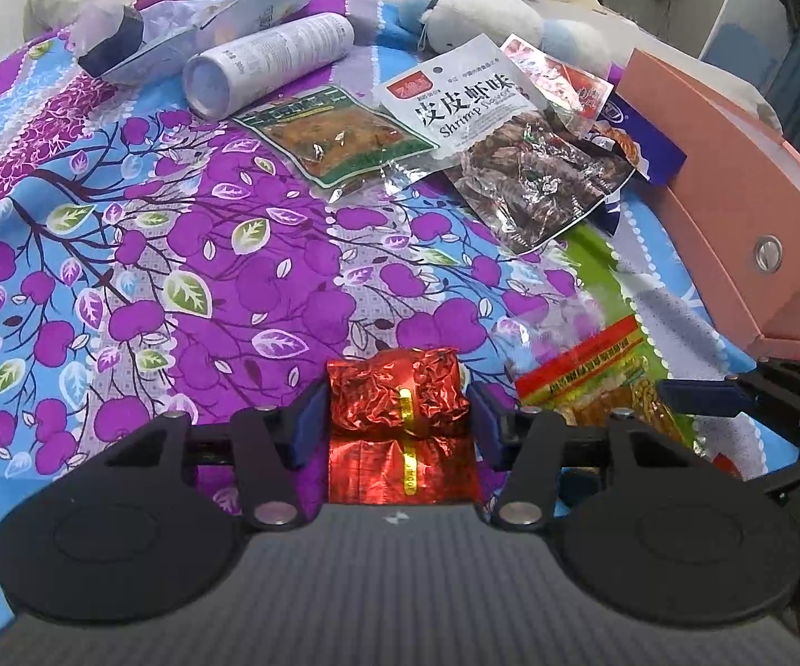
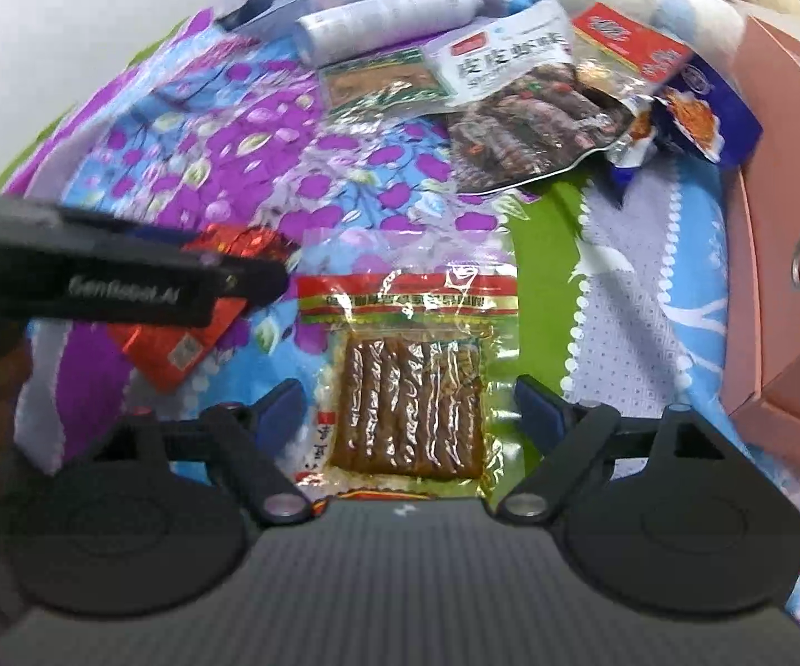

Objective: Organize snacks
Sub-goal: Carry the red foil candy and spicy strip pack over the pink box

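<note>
Where legible, the shrimp snack bag (image 1: pixel 458 105) reads "Shrimp".

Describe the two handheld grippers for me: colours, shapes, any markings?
Both match: the left gripper and the right gripper have matte black linkage arms with silver pivot pins, round black discs at each side, a grey ribbed body and blue finger pads. The left one's side carries pale lettering, too blurred to read for certain.

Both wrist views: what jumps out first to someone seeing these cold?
The loud purple-and-blue floral bedsheet fills both views. On it, the left gripper is closed on a shiny red foil packet, while the right gripper stands open around a clear pack of brown strips. More snack bags are piled behind, beside a pink box at right.
</note>
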`<state>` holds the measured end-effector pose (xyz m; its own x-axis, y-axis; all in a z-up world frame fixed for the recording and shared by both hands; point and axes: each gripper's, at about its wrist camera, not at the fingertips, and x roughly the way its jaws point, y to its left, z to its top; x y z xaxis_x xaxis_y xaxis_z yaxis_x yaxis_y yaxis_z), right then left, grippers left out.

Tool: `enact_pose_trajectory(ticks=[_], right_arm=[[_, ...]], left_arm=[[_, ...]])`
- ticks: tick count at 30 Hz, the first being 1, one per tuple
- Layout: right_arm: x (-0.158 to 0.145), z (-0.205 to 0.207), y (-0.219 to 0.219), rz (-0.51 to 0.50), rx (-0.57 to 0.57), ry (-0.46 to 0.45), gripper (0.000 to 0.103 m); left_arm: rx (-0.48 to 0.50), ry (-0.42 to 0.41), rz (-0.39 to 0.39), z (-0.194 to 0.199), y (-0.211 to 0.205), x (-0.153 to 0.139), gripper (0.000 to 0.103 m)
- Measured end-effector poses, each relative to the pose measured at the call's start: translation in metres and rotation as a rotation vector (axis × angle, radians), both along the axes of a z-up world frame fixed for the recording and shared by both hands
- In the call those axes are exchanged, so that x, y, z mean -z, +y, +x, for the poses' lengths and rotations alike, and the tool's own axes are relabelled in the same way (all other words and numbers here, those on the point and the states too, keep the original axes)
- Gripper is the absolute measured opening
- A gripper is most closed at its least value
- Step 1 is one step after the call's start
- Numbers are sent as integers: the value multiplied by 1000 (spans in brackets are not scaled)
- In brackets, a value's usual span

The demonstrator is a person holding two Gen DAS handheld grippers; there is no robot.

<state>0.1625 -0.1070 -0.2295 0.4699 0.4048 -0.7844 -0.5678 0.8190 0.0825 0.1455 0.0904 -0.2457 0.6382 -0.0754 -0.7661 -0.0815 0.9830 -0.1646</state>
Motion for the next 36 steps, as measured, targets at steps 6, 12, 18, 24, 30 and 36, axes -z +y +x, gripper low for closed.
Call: enact_pose_trajectory(ticks=[6, 12, 18, 24, 30, 36], right_arm=[[-10, 1, -1, 10, 60, -21, 48], [-22, -6, -8, 28, 90, -59, 47], [-43, -15, -23, 61, 134, -75, 47], [-67, -25, -34, 92, 158, -102, 47], [-95, -32, -46, 141, 176, -142, 47], [-114, -35, -56, 167, 153, -170, 47]], left_arm=[[-16, -9, -23, -4, 1, -5, 58], [-33, -32, -36, -12, -1, -19, 58], [-50, -65, -53, -20, -6, -43, 58], [-49, -93, -64, -28, -15, -67, 58], [-57, -125, -76, -38, -25, -90, 58], [-79, -162, -85, -45, -36, -112, 58]])
